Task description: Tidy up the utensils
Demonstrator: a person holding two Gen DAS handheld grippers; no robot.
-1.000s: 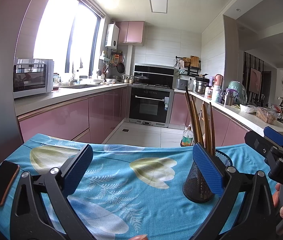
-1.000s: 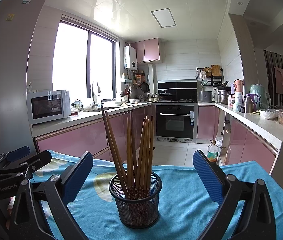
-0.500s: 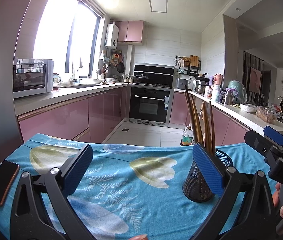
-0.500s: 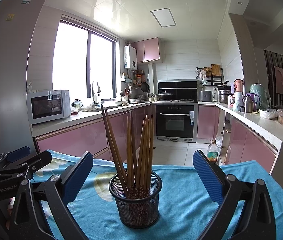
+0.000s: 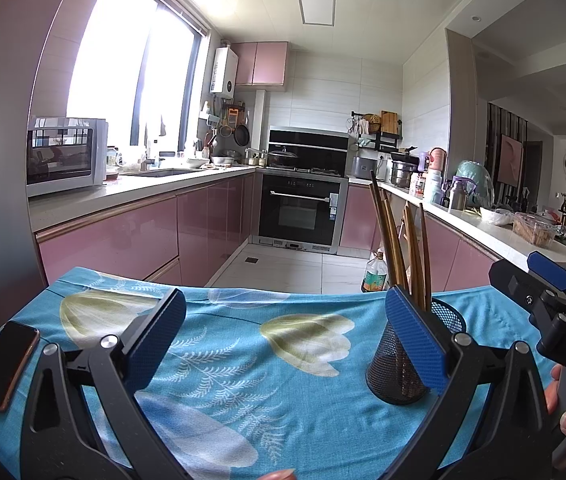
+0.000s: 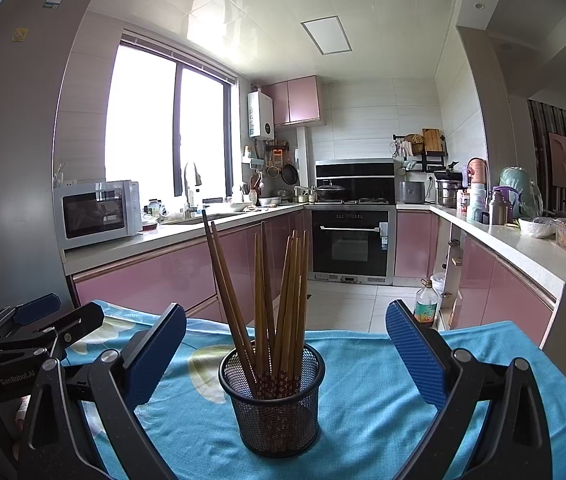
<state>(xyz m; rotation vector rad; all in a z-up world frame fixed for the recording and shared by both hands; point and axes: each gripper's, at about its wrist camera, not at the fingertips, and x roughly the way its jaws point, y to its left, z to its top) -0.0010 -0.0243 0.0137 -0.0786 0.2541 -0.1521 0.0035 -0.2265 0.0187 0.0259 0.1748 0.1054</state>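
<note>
With both tools spread and empty, our right tool [image 6: 285, 350] frames the black mesh cup [image 6: 271, 400] of brown wooden chopsticks [image 6: 271, 300] on the blue floral-clothed surface [image 6: 371, 408]; we risk tipping that light, top-heavy cup.

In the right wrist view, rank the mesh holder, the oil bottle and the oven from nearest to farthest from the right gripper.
1. mesh holder: between the right gripper's open fingers, on the tablecloth.
2. oil bottle: on the floor past the table, right.
3. oven: far wall, centre.
</note>
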